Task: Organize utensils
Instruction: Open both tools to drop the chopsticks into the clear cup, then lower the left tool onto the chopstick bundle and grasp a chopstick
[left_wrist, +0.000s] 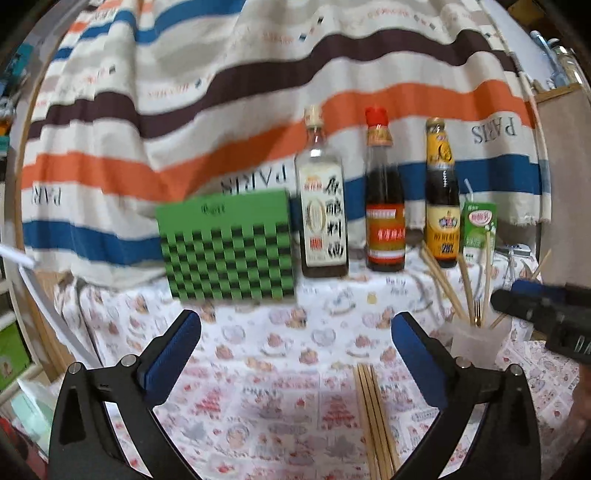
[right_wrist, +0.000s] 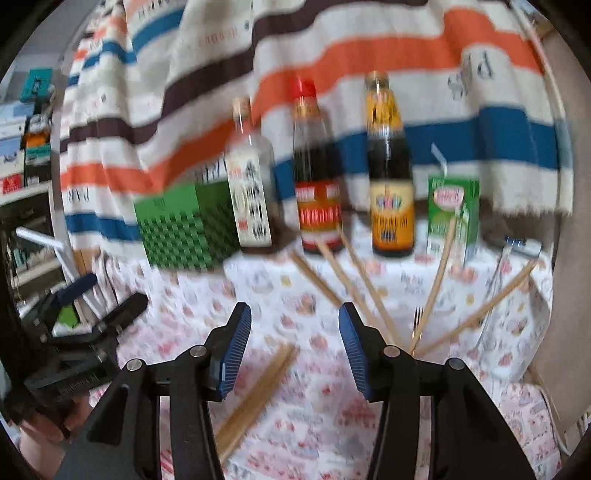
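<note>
Wooden chopsticks (left_wrist: 441, 280) and metal fork (left_wrist: 477, 310) already upright in frosted plastic cup (left_wrist: 476, 341) at three o'clock; loose bundle of wooden chopsticks (left_wrist: 375, 417) left at six o'clock, between wide-open, empty left gripper (left_wrist: 295, 354); right gripper (right_wrist: 295, 347) half-open, empty.

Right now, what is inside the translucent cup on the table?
The translucent cup holds several wooden chopsticks fanning upward and one metal fork, tines up. The frosted wall hides their lower ends and anything at the bottom.
</note>
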